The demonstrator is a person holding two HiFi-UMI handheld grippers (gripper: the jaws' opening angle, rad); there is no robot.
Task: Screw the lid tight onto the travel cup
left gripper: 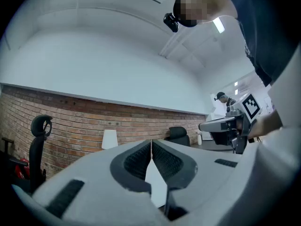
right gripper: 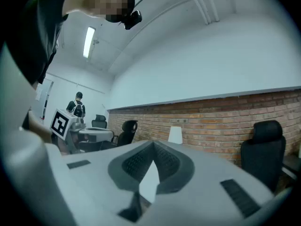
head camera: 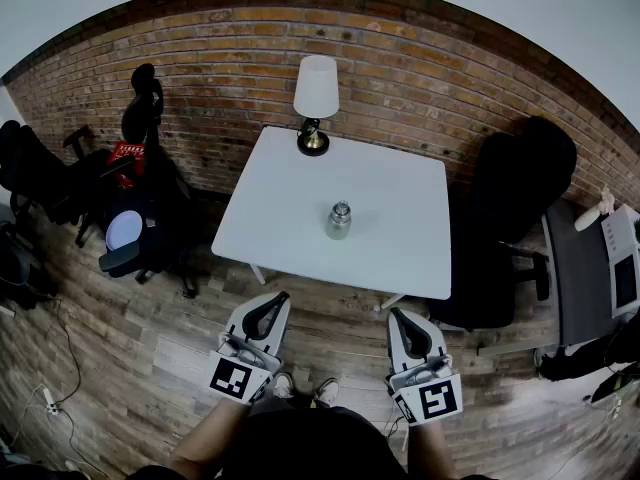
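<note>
I am standing back from the desk [head camera: 392, 240], and the job is only just starting. I am holding my left gripper [head camera: 279, 296] and my right gripper [head camera: 393, 314] low in front of me, over the floor [head camera: 330, 333] and short of the desk's near edge. Both sets of jaws are pressing together with nothing between them (each gripper view is showing the tips meeting in a thin seam, with only the room beyond).

The cup [head camera: 339, 224] is standing upright near the middle of the desk, well apart from both grippers. A lamp [head camera: 315, 93] is sitting beyond it at the far edge. The lid [head camera: 341, 208] is looking as if it is already resting on the cup's mouth. From here it is too small for me to tell whether it is threaded on or only sitting loose.

So I am judging the step in hand to be the reach, before any grasp. The next move is calling for both grippers to come forward over the desk and for the jaws to spread before they arrive. One gripper should then pinch the cup's body low down to stop it spinning or tipping. The other should close squarely on the lid and turn it (level, I think, or the thread may go on crooked).
</note>
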